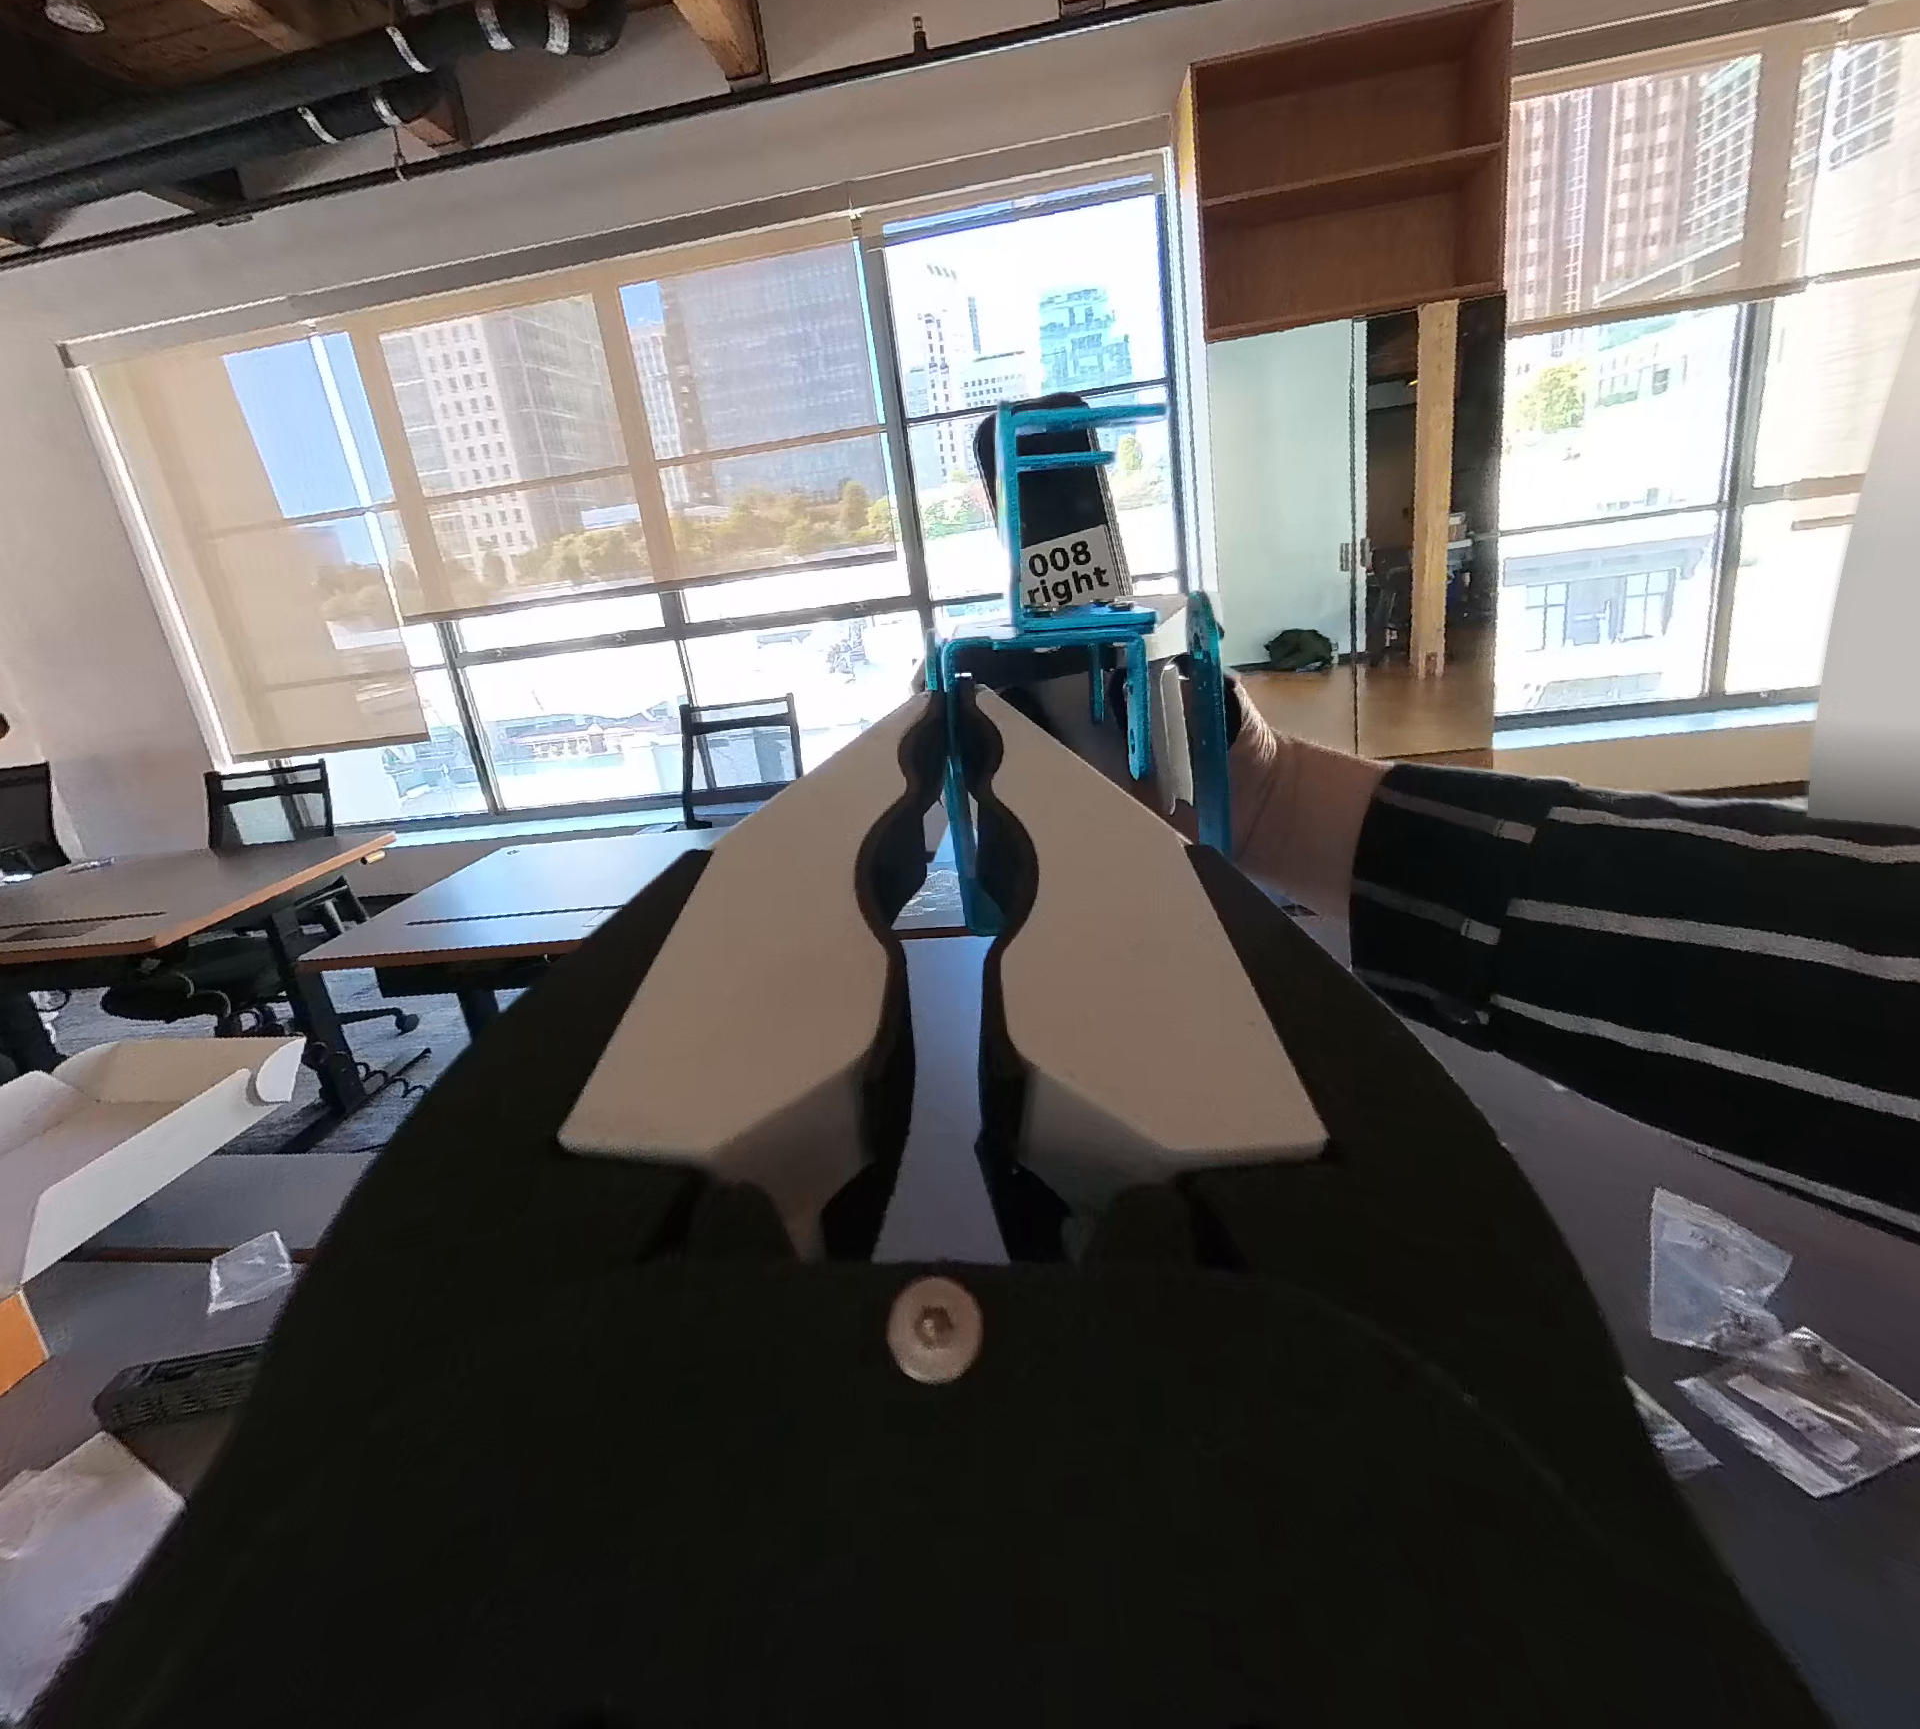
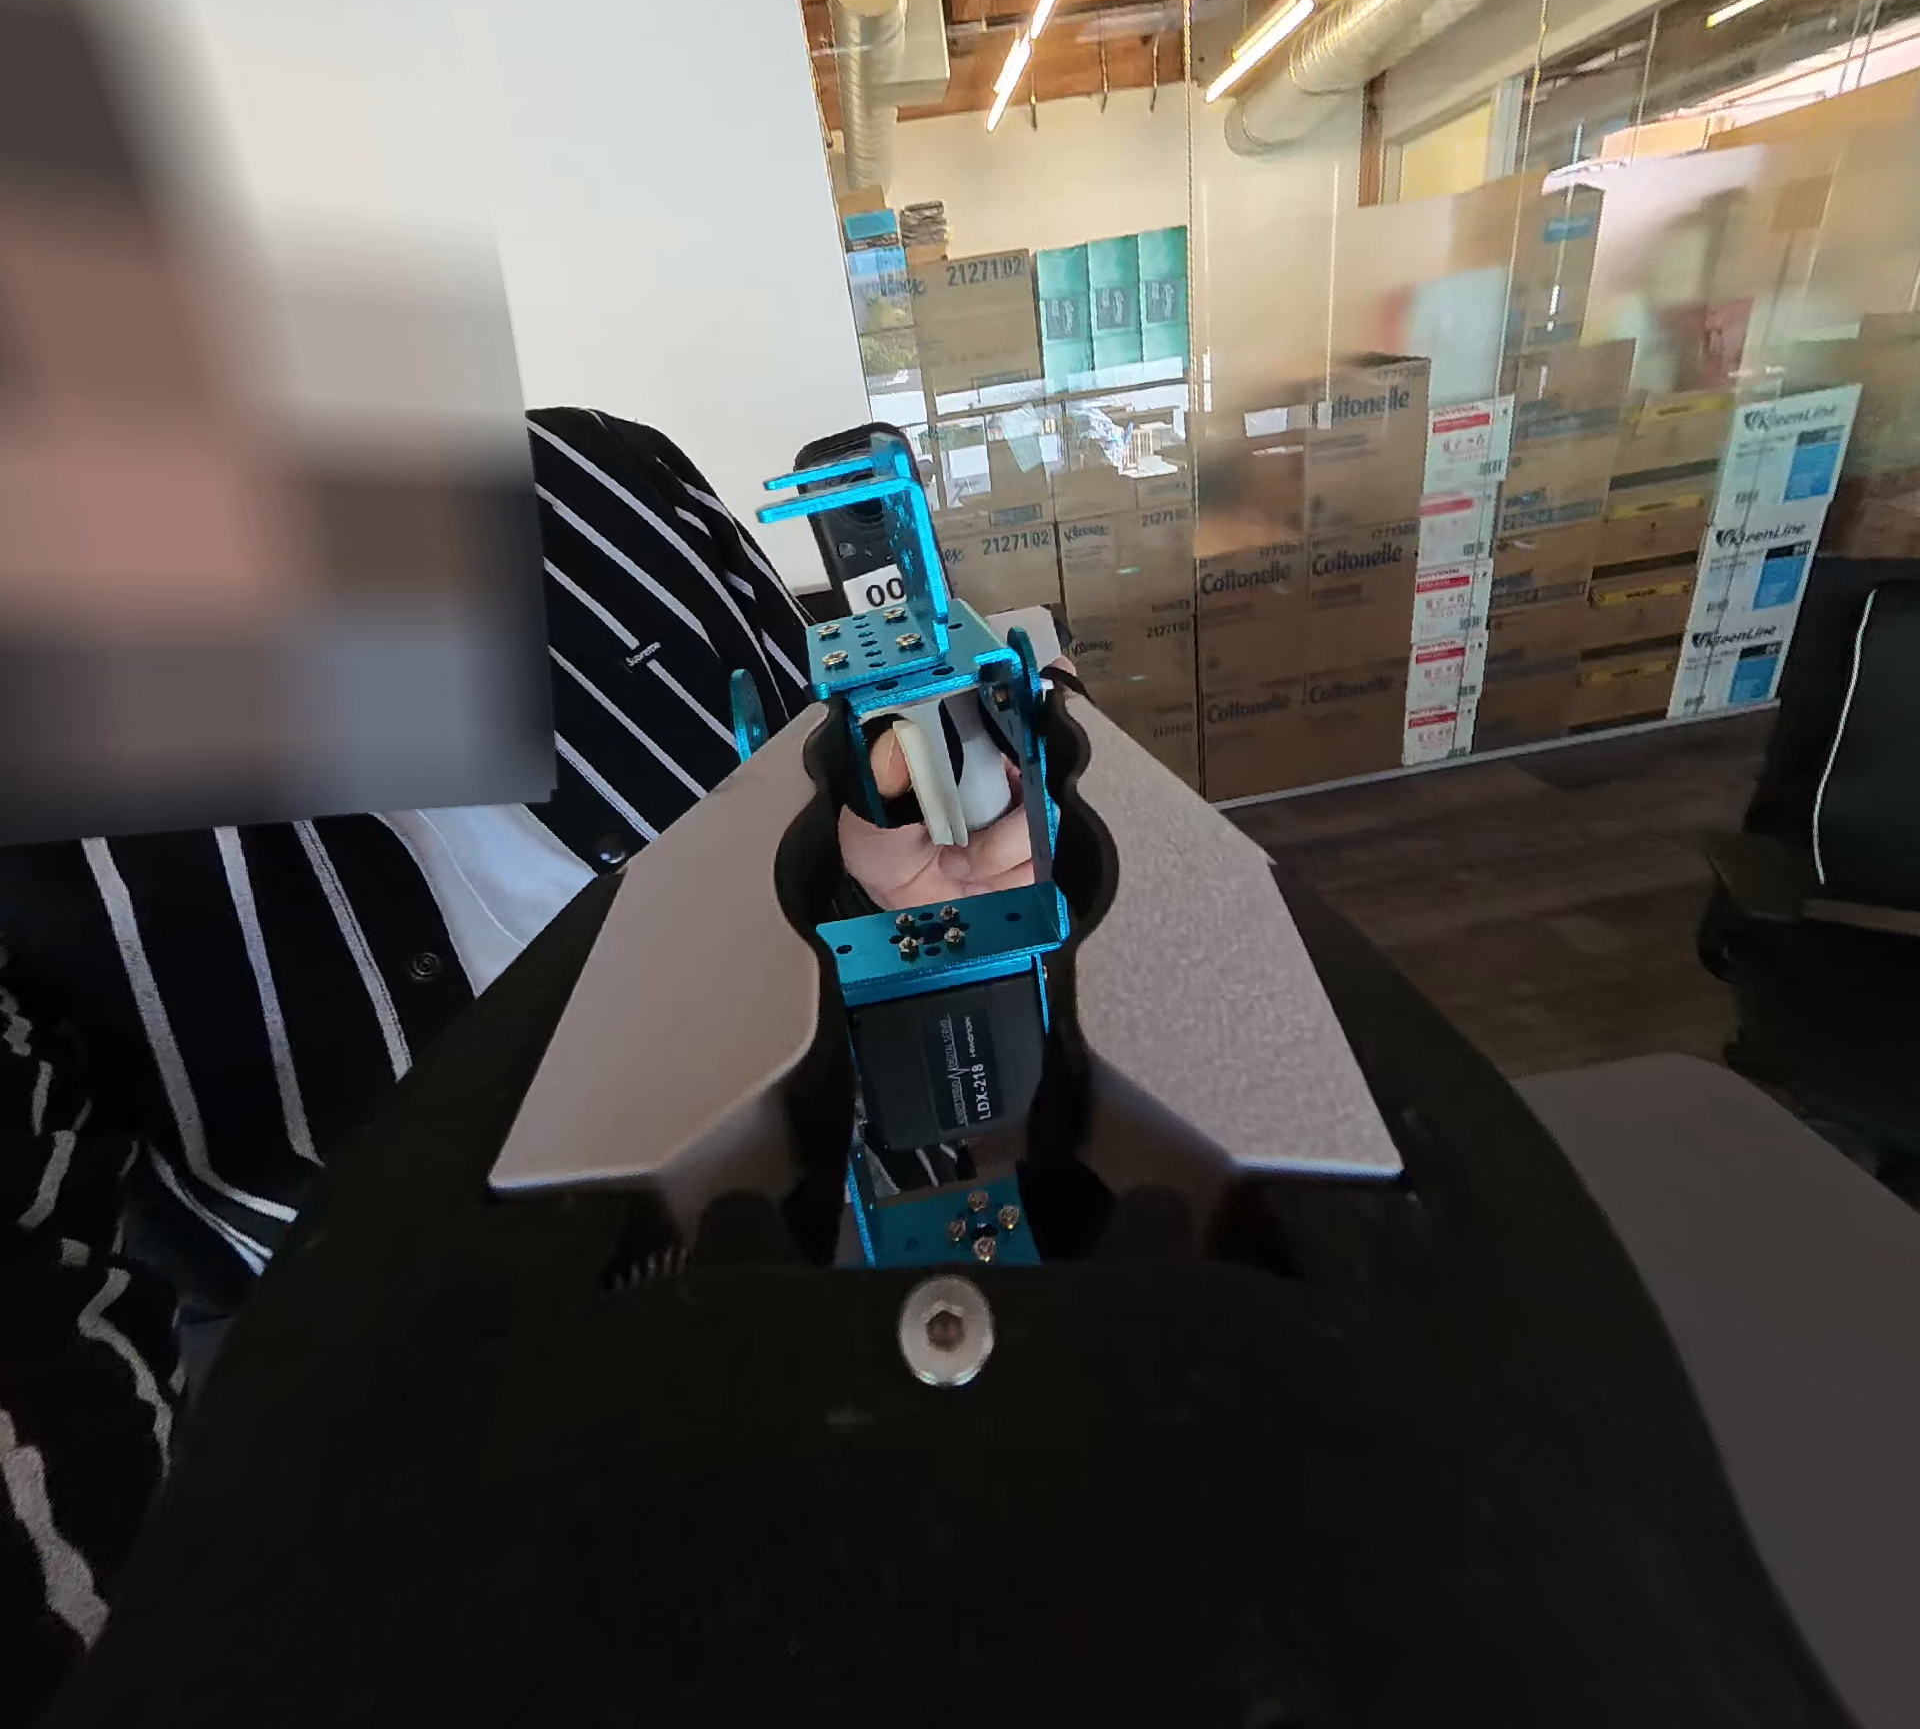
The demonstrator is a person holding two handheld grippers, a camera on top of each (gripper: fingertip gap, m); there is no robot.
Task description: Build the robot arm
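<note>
Teal bracket frame (image 2: 940, 936) with black servo (image 2: 935, 1066) held up in the air, above the counter (image 1: 1558, 1316).
Right tool (image 2: 951, 723) closed about its servo end at middle width; left tool (image 1: 961, 692) pinched almost shut on thin teal plate (image 1: 961, 806), seemingly of same frame; small plastic bags (image 1: 1766, 1409) lay below, well apart.

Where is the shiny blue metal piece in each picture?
Left wrist view: the blue metal bracket stands edge-on at centre, pinched between the left gripper fingers.
Right wrist view: the same bracket sits at centre, between the right gripper fingers, a black servo block fixed on it.
Shared landmark: the striped sleeve.
</note>
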